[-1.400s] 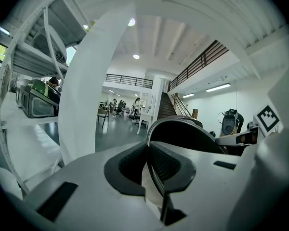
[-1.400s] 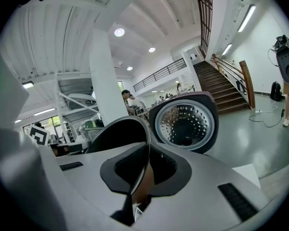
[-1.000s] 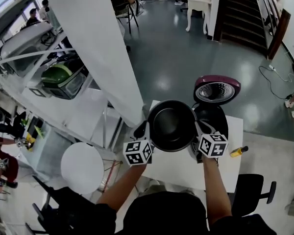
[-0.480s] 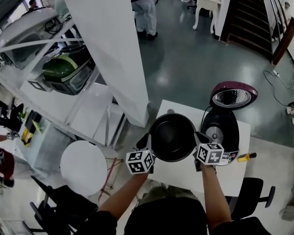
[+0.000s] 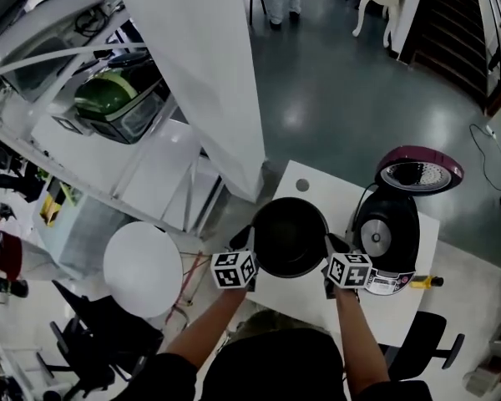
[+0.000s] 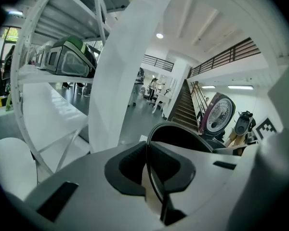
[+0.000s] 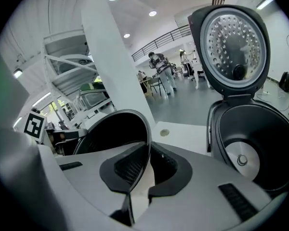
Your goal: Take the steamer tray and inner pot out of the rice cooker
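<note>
While both grippers are sharing one load, the left gripper (image 6: 149, 170) is pinching the left rim of the black inner pot (image 5: 290, 239), jaws nearly together on the thin edge. The right gripper (image 7: 145, 172) is clamping the opposite rim the same way. The pot is hanging upright and empty between them, over the white table (image 5: 305, 301), just left of the rice cooker (image 5: 387, 234). The cooker is standing open, its maroon lid (image 5: 417, 170) tilting back, heating plate showing. A yellow-handled tool (image 5: 426, 281) is lying right of the cooker.
</note>
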A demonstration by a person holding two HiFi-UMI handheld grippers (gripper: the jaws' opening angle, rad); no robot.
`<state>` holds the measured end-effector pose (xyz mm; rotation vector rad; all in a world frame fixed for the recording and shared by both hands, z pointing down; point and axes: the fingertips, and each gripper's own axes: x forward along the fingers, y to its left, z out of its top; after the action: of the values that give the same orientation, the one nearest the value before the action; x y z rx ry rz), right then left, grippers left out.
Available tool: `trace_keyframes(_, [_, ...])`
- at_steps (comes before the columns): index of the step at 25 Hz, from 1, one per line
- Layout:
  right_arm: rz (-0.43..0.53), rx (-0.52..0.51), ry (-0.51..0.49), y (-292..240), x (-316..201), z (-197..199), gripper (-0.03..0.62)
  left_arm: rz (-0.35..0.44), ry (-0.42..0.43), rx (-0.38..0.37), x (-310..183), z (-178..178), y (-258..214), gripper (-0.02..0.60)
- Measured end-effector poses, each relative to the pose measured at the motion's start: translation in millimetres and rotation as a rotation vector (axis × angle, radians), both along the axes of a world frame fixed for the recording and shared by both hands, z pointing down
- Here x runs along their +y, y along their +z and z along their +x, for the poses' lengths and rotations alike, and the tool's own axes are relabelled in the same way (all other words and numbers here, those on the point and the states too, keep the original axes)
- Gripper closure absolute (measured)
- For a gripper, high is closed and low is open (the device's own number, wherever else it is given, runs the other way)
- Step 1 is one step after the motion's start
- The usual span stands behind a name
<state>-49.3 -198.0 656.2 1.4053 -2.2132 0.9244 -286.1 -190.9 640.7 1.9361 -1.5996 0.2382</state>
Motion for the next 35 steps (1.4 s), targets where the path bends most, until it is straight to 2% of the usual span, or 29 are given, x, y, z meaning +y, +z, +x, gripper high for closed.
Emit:
trace_keyframes(7, [-0.071, 0.004, -0.003, 30, -1, 8, 0.571, -0.076, 0.010, 0.010, -3, 8, 32, 0.560])
trace_keyframes(16, [-0.112, 0.014, -0.006, 55, -10, -2, 0.572, -0.129, -0.038, 0.017, -3, -2, 63, 0.560])
trace_keyframes(21, [-0.123, 0.027, -0.024, 66, -13, -4, 0.572, -0.171, -0.077, 0.072, -2, -5, 76, 0.558])
trace_keyframes(31, [-0.140, 0.054, -0.036, 89, -13, 0, 0.572, -0.216, -0.078, 0.078, 1, -1, 97, 0.558])
trace_keyframes(35, [-0.118, 0.067, -0.060, 89, -19, -1, 0.571, -0.198, -0.080, 0.090, 0, -1, 101, 0.560])
